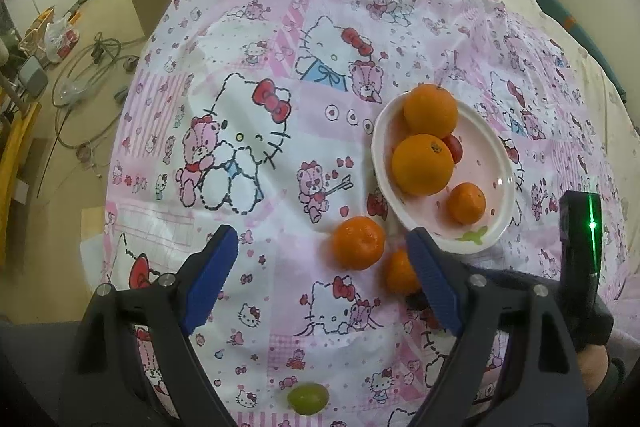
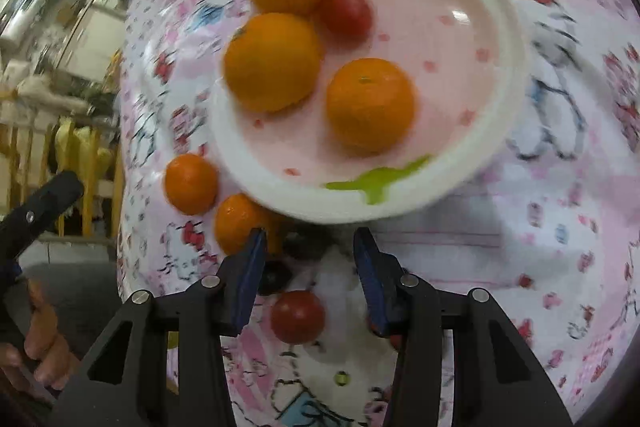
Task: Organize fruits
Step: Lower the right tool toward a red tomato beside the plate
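Cartoon-print cloth — cherry tomato between right jaws, half-open, untouched; left jaws wide, empty.

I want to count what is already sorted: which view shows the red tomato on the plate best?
The right wrist view: the red tomato lies almost fully exposed on the plate beside the two oranges. The left wrist view shows only a sliver behind them.

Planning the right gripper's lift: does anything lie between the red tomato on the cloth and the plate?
Yes. Two small dark fruits lie on the cloth straight between the tomato and the plate, at its near rim. A mandarin sits just left of that line, by the rim.
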Demonstrator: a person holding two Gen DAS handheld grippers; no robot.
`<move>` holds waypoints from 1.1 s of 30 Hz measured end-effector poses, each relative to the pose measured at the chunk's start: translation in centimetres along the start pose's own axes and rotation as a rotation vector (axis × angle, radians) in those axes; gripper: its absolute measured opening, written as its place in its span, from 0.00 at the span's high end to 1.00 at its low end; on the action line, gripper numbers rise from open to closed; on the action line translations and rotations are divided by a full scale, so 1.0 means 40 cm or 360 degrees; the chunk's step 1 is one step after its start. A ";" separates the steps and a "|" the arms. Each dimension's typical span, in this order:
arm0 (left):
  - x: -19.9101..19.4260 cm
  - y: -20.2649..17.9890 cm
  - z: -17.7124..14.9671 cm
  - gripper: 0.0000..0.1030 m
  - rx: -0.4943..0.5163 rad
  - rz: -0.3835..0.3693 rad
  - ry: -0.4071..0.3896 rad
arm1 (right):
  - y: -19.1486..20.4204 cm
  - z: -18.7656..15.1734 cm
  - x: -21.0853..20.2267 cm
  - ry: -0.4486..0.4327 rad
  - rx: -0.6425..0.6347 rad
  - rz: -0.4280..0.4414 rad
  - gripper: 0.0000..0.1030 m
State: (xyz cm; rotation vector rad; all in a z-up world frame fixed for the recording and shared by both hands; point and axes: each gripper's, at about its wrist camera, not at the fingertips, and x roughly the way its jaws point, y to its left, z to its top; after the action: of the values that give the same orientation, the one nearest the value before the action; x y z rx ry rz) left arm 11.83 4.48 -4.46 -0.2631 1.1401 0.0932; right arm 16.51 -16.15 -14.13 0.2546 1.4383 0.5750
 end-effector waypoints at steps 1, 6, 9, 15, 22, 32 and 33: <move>0.001 -0.003 0.001 0.18 0.0003 0.0000 -0.0001 | 0.009 0.000 0.006 0.0013 -0.0014 0.0028 0.54; 0.004 -0.012 0.000 0.18 0.0012 0.0009 -0.0002 | 0.035 -0.003 0.010 -0.0012 -0.0082 0.0003 0.62; 0.008 -0.011 -0.001 0.18 0.0019 0.0023 0.0004 | 0.011 -0.003 0.008 -0.0004 -0.0050 -0.0018 0.75; 0.011 -0.006 0.002 0.18 0.0003 0.0027 0.0004 | 0.006 -0.008 0.013 0.0017 -0.0062 -0.0007 0.86; 0.004 -0.003 0.001 0.18 -0.0008 0.0013 -0.0003 | -0.009 -0.009 -0.003 -0.0011 -0.0030 0.0005 0.90; 0.002 0.011 -0.004 0.18 -0.0033 0.0008 0.0010 | 0.035 -0.004 0.011 -0.0054 -0.0187 -0.0139 0.76; 0.003 0.010 -0.005 0.18 -0.0035 0.0003 0.0013 | 0.040 -0.002 0.014 -0.0054 -0.0213 -0.0155 0.75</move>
State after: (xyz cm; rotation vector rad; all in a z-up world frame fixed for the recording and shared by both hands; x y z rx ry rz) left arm 11.62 4.82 -4.69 -0.2821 1.1479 0.1063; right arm 16.08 -14.52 -13.82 0.0873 1.3654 0.5821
